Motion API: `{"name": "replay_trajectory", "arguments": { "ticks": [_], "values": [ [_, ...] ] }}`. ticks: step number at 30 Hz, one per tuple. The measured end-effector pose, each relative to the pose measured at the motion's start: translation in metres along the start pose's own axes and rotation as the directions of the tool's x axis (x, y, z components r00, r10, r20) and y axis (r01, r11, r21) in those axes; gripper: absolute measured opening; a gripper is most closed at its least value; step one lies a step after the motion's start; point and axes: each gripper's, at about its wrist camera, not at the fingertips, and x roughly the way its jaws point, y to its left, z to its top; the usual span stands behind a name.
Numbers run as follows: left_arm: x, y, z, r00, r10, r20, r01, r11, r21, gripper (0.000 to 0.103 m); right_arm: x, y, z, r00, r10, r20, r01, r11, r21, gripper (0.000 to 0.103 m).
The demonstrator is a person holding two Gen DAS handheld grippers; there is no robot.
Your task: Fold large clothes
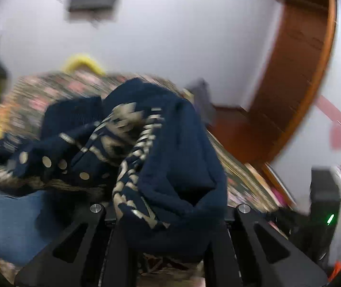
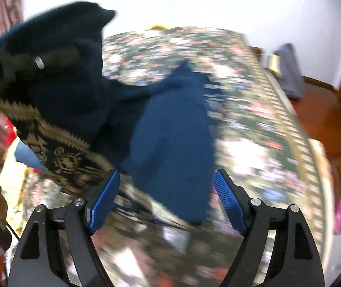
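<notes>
The dark blue top [image 1: 170, 148] with gold print looks soft and floppy, best held by an edge. The left gripper [image 1: 168, 234] is clamped on a bunch of it. The right gripper [image 2: 166, 198] has fingers apart, holding nothing. Only its view shows the rest lying ahead on the flowery bed [image 2: 254, 119]

Navy garment [image 1: 170, 143], gold print: bunched, part lifted, rest trailing down onto bed. In left wrist view, thick fold wedged between left fingers, bulging forward past tips; gold lettering runs down crease, round gold dots on section off to left of fingers. In right wrist view, plain navy panel [image 2: 177, 143] lies flat just ahead of right fingers, between the two tips; lifted bulk with gold crest hangs up-left of them. Blurred.
</notes>
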Motion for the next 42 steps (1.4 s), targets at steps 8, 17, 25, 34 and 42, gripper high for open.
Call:
{"name": "replay_trajectory", "arguments": {
  "ticks": [8,17,25,34,42],
  "values": [
    [0.078,-0.017,-0.038,0.958,-0.057,-0.28,0.078,0.995,0.065,0.008,-0.021,-0.059,-0.023,0.998,-0.048,-0.029,0.051,0.991,0.123,0.078],
    [0.027,-0.019,-0.041,0.958,-0.112,-0.264,0.141,0.985,0.095,0.059,-0.046,-0.062,-0.019,0.999,-0.036,0.027,0.031,0.99,0.138,0.078],
    [-0.051,0.012,-0.049,0.984,-0.069,-0.162,0.088,0.989,0.115,0.07,-0.07,-0.02,-0.005,0.995,0.012,0.1,-0.016,0.999,0.038,0.078],
    [-0.077,0.095,-0.066,0.985,0.12,-0.122,-0.12,0.993,0.011,0.072,-0.05,0.05,0.021,0.993,0.034,0.113,-0.02,0.993,-0.12,0.082],
    [-0.082,0.151,-0.076,0.973,0.197,-0.122,-0.208,0.975,-0.084,0.072,0.011,0.109,0.041,0.999,0.053,0.002,-0.051,0.972,-0.228,0.082]
  ]
}}
